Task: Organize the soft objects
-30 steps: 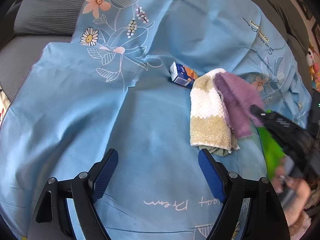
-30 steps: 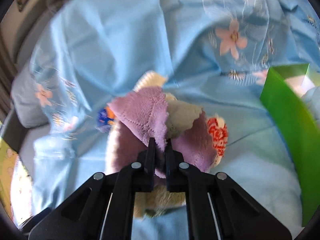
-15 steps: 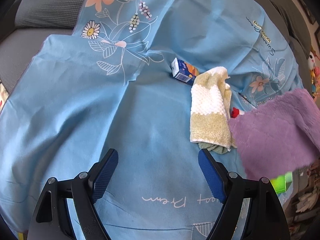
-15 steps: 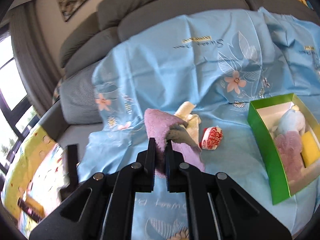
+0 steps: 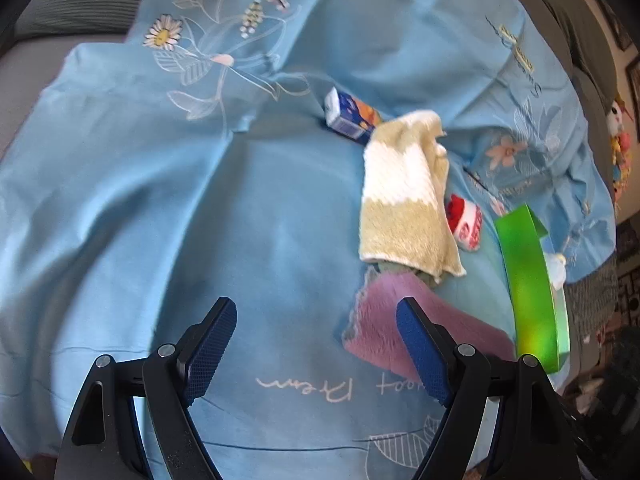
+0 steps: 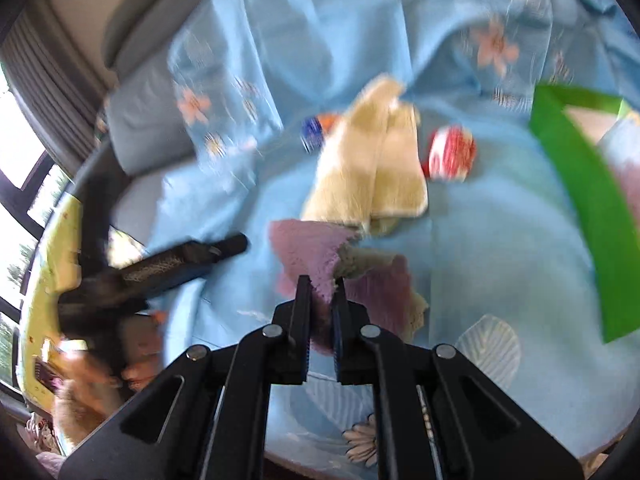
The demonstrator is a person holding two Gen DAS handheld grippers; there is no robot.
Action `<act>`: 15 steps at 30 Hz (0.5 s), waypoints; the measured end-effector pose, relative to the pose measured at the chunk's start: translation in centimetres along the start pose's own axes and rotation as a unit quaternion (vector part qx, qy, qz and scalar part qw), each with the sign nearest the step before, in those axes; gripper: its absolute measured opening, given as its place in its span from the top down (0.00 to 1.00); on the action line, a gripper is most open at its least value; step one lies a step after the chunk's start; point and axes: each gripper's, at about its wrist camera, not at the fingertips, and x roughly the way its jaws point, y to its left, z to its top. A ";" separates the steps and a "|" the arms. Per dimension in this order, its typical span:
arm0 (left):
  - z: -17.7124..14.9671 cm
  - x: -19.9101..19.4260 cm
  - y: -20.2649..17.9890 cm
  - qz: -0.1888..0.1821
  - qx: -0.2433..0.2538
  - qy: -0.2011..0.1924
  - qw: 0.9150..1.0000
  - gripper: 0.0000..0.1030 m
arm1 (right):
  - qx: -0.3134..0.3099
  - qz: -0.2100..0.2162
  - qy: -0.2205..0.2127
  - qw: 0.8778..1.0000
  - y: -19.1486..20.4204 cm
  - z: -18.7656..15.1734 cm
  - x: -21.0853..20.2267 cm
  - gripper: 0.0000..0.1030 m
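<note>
Blue flowered sheet (image 5: 168,208) covers a grey sofa and carries everything. On it the right gripper (image 6: 322,292) has its fingers pinched narrow on a fold of the purple cloth (image 6: 308,248), which spreads on the sheet just ahead of them. From the left wrist the left gripper (image 5: 316,322) hangs wide apart over bare sheet, the purple cloth (image 5: 380,320) partly hidden behind its right finger. Beyond lie a cream towel (image 5: 404,196), a red-and-white toy (image 5: 466,220) and a small carton (image 5: 350,118); the green box (image 5: 528,276) is cut off at the edge. Motion blur smears the right view.
</note>
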 end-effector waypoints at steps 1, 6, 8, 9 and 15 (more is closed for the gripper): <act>-0.2 0.4 -0.3 -0.001 0.007 0.009 1.000 0.20 | 0.003 -0.011 0.010 1.000 -0.3 0.0 1.1 0.89; -0.9 2.2 -1.4 0.006 0.028 0.041 0.999 0.20 | 0.072 -0.005 0.067 0.995 -2.9 -0.3 3.6 0.41; -1.0 2.7 -1.6 0.005 0.031 0.049 0.998 0.20 | 0.085 0.025 0.042 0.995 -3.5 -0.3 2.3 0.26; -1.1 3.0 -1.8 0.005 0.035 0.053 0.998 0.20 | 0.088 0.021 0.025 0.996 -3.7 -0.3 1.5 0.21; -1.7 3.6 -3.2 0.015 0.073 0.056 0.996 0.20 | 0.126 0.011 0.004 0.992 -5.8 0.8 0.3 0.18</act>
